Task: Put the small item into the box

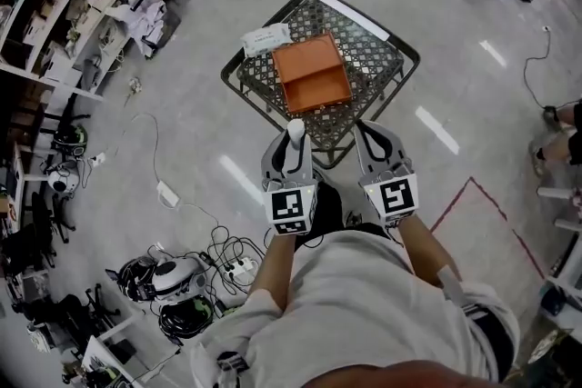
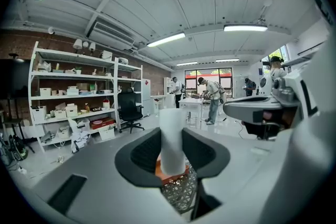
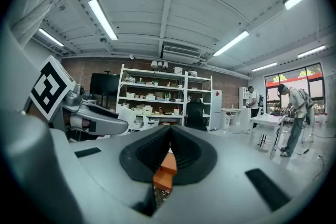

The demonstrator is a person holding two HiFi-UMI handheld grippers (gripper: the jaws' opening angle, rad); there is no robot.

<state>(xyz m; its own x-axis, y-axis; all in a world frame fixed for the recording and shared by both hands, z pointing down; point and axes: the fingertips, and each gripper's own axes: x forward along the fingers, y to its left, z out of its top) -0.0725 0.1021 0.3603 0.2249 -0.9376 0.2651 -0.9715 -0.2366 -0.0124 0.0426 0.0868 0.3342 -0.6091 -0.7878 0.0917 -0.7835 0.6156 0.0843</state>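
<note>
The small item (image 2: pixel 172 139) is a plain white, smooth-sided cylinder, pinched between the dark pads of the left gripper (image 2: pixel 172 157). Its long axis stands upright in the left gripper view, and its top rises clear above the pads. In the head view its rounded end pokes towards the near edge of the mesh table (image 1: pixel 257 97). The right gripper (image 3: pixel 170 147) is pressed together on nothing. The orange box (image 1: pixel 311 73) lies open-topped mid-table (white packet (image 1: pixel 265 38) just beside its far corner), with bare floor around.
</note>
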